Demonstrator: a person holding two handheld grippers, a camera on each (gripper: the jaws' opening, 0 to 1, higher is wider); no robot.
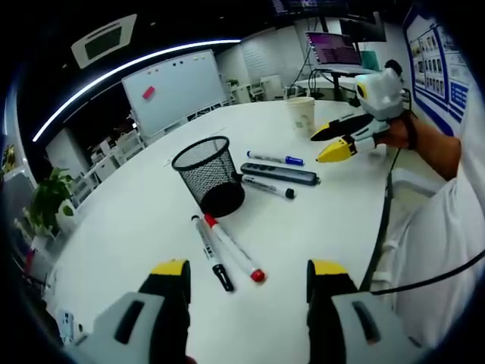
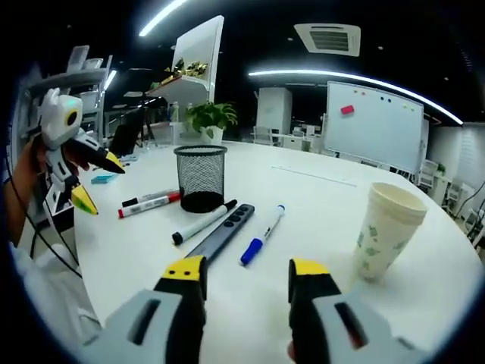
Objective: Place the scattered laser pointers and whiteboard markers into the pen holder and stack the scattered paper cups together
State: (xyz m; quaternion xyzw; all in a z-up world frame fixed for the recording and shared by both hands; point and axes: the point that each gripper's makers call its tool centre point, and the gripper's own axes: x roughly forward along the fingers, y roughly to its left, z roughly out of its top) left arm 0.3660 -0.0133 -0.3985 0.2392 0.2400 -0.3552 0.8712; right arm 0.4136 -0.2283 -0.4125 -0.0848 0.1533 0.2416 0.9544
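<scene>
A black mesh pen holder (image 1: 210, 174) (image 2: 201, 178) stands upright on the white round table (image 1: 136, 220). Near my left gripper (image 1: 248, 277), which is open and empty, lie a black-capped marker (image 1: 212, 252) and a red-capped marker (image 1: 233, 249). Past the holder lie a black marker (image 1: 267, 186), a dark laser pointer (image 1: 279, 174) and a blue marker (image 1: 274, 158). A paper cup (image 1: 301, 115) (image 2: 386, 227) stands upright. My right gripper (image 2: 246, 277) (image 1: 341, 140) is open and empty, just short of the laser pointer (image 2: 222, 231) and blue marker (image 2: 262, 235). The left gripper (image 2: 97, 182) hovers open.
The table's near edge (image 1: 379, 227) runs by a person's white sleeve (image 1: 447, 227), with a black cable (image 1: 386, 220) hanging there. A whiteboard (image 1: 178, 89), a potted plant (image 1: 47, 199) and desks stand beyond the table. A small teal item (image 2: 100, 179) lies at the far left.
</scene>
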